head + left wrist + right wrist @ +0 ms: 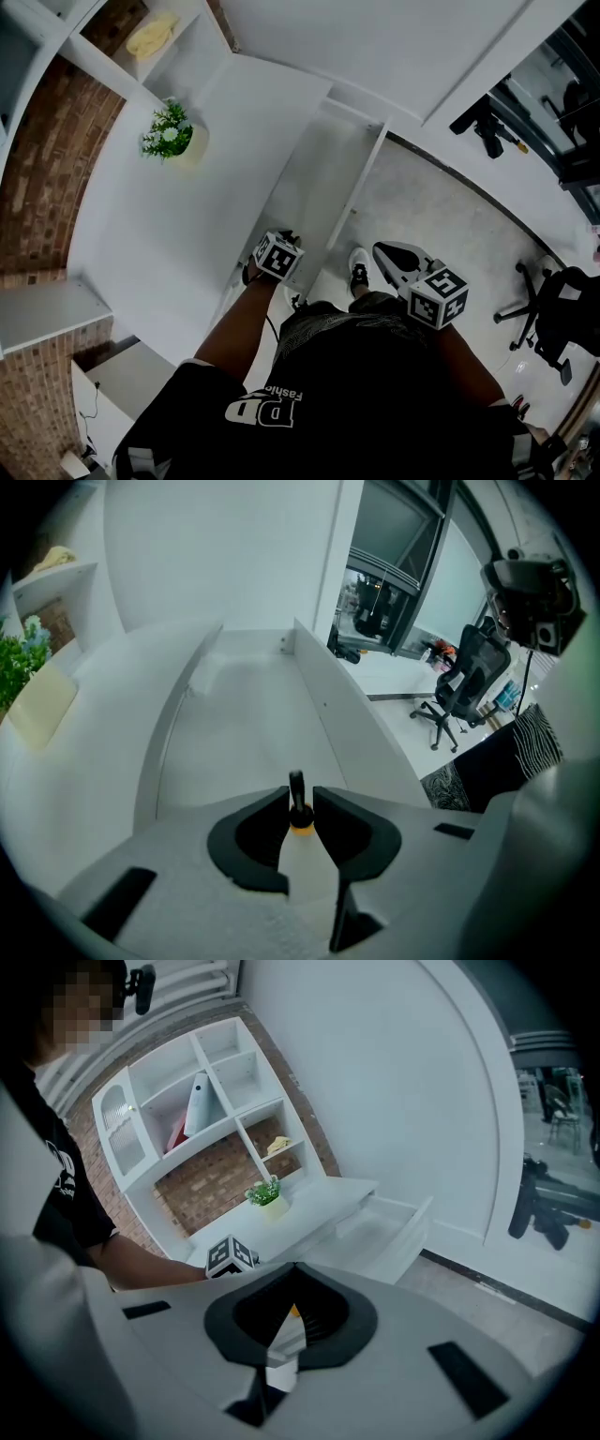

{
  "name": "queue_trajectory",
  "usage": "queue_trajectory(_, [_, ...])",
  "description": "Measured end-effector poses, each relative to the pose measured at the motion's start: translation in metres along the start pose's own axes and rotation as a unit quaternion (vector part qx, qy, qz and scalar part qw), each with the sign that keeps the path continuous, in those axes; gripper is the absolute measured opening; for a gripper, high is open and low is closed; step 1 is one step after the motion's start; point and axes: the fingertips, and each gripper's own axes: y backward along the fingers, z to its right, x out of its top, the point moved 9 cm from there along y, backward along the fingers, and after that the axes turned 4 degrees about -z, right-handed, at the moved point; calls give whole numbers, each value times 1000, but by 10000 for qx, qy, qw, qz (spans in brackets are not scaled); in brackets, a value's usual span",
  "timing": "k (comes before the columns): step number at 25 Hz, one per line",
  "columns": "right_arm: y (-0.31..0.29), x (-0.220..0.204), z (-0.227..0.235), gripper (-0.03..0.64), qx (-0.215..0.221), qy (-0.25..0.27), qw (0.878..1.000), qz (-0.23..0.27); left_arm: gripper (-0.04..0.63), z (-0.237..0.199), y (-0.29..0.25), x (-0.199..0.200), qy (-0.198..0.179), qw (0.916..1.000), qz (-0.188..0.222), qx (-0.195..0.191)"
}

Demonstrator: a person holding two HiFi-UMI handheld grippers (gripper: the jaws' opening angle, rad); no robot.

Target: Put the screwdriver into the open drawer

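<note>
White desk (pixel 141 244) against a brick wall (pixel 47 178), potted plant (pixel 169 133) on top, open drawer (pixel 319 178) pulled out over the floor. The left gripper (pixel 300 810) hangs above the drawer, jaws pinched on a thin black shaft with an orange collar, the screwdriver (pixel 297 794) by the look of it. The right gripper (pixel 291 1321) sits off beside the drawer, jaws pressed together, empty.
</note>
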Motion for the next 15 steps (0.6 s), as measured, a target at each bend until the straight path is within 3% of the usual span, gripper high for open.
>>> queue_trajectory(15, [10, 6, 42, 4, -67, -139, 9998, -87, 91, -21, -40, 39, 128, 9996, 35, 232])
